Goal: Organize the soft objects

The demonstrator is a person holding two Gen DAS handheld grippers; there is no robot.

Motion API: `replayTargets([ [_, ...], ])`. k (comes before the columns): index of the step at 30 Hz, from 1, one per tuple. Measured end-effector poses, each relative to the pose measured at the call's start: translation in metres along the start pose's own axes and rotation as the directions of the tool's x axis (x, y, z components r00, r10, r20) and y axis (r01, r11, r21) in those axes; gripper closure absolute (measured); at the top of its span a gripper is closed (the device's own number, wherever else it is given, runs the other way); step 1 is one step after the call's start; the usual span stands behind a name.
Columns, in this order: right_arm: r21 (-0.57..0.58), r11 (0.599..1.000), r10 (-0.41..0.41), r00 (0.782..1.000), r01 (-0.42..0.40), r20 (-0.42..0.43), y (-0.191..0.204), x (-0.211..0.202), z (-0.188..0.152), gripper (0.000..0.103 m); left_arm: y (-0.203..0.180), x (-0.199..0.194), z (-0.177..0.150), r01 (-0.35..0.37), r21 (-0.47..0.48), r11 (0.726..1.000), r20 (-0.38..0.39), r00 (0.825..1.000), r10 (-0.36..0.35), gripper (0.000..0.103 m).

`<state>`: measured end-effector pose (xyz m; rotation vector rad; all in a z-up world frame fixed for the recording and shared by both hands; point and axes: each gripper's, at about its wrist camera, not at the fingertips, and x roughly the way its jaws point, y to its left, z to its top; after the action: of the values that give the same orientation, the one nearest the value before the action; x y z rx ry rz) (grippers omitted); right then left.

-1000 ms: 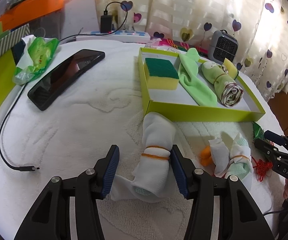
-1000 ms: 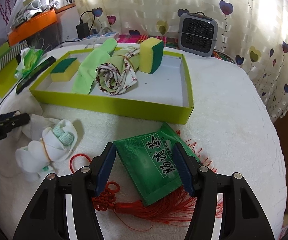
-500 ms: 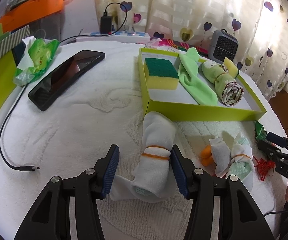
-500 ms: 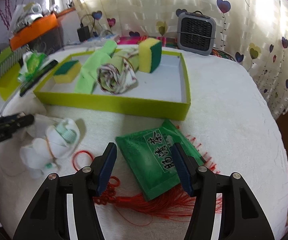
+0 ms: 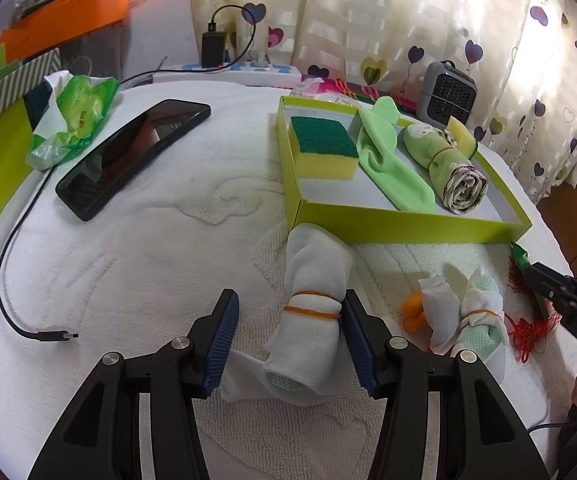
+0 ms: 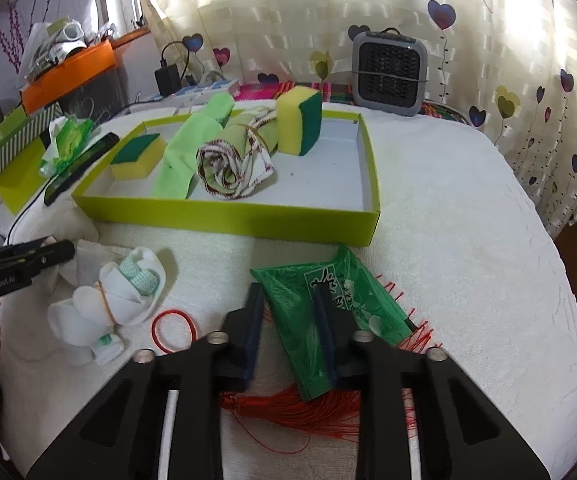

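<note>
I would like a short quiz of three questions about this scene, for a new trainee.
1. True or false: the green packet lies inside the tray.
2. How many sponges are in the tray? A) one B) two C) three
3. Which thing lies between the pads of the left claw?

Key:
1. False; it lies on the white cloth, and the right claw is closing on it.
2. B
3. The white sock roll.

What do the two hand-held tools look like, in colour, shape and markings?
Both are black. The left tool has angular, open-framed arms with silver screws, and ribbed dark-blue pads on its fingers. The right tool is built the same way, with the same dark-blue pads. Seen from the side, the left one bears white lettering "GenRobot.AI"; the right one shows "DAS".
</note>
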<state>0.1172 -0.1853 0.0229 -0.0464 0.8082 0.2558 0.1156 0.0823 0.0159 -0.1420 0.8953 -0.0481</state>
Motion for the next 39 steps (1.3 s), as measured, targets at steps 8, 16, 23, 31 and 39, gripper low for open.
replayTargets([
  [8, 0.029, 1.0, 0.006, 0.998, -0.007, 0.06, -0.005, -0.014, 0.002, 0.091, 0.0, 0.0, 0.0, 0.0, 0.0, 1.0, 0.0, 1.0, 0.0, 0.052],
  [16, 0.055, 0.997, -0.055, 0.988, 0.048, 0.142, -0.016, -0.04, 0.003, 0.091, 0.0, 0.0, 0.0, 0.001, -0.001, 1.0, 0.001, 1.0, -0.001, 0.052],
  [23, 0.181, 0.981, -0.091, 0.986, 0.064, 0.143, -0.055, -0.049, -0.006, 0.091, 0.0, 0.0, 0.0, -0.001, 0.0, 1.0, 0.001, 1.0, 0.001, 0.052],
  [31, 0.26, 0.966, -0.017, 0.994, -0.012, 0.108, -0.081, -0.032, -0.009, 0.091, 0.0, 0.0, 0.0, -0.002, 0.002, 1.0, 0.001, 1.0, 0.002, 0.052],
  [39, 0.302, 0.951, -0.085, 0.994, 0.058, 0.075, -0.105, -0.02, -0.003, 0.062, -0.001, 0.0, 0.0, -0.002, 0.001, 1.0, 0.002, 1.0, 0.002, 0.052],
])
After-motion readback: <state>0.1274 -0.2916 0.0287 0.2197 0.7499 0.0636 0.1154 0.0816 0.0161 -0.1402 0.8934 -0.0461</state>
